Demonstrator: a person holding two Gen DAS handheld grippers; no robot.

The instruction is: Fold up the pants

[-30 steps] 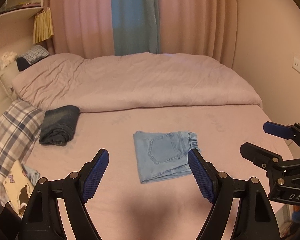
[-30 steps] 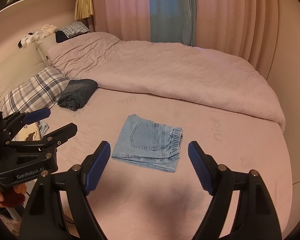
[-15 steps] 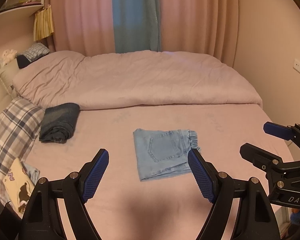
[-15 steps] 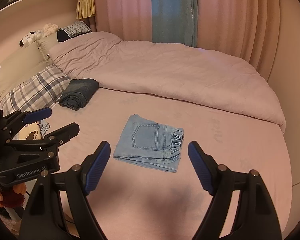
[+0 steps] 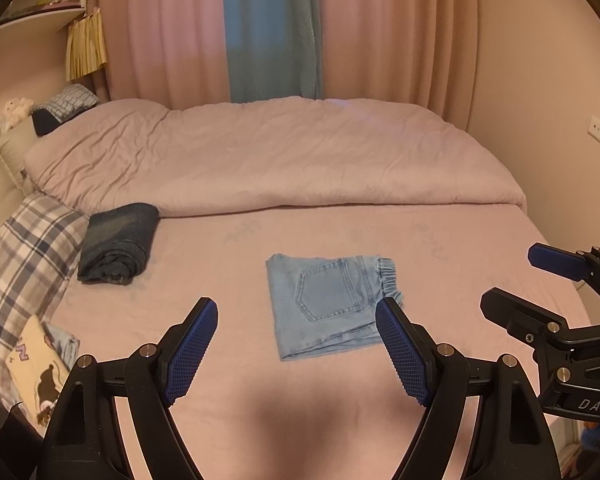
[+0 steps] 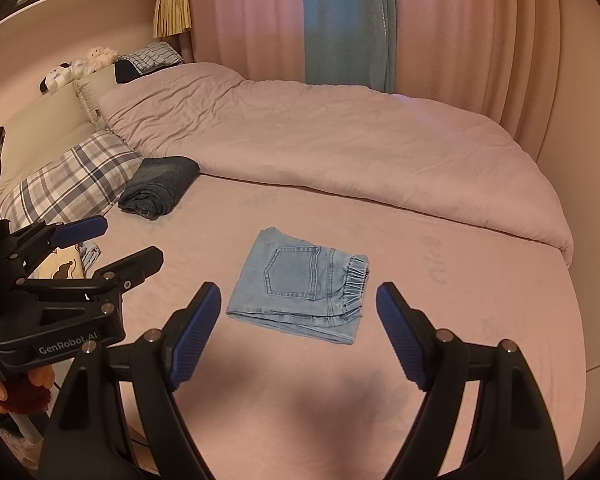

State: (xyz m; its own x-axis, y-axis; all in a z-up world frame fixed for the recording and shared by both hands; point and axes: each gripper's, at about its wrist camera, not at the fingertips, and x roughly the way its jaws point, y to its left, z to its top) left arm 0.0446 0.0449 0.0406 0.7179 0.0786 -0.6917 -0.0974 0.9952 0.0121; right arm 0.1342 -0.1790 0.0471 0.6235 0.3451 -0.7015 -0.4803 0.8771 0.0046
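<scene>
- While both tools hover above the near edge of the bed [image 5: 480,240], the light-blue pants [image 5: 328,304] lie folded mid-sheet.
- Left tool [image 5: 296,344]: wide, empty.
- Right tool [image 6: 298,330]: wide, empty.
- Dark folded jeans [image 6: 160,190] sit beside the plaid pillow [image 6: 68,184].

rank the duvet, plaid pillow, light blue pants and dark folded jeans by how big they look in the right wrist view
1. duvet
2. plaid pillow
3. light blue pants, nearer the camera
4. dark folded jeans
</scene>
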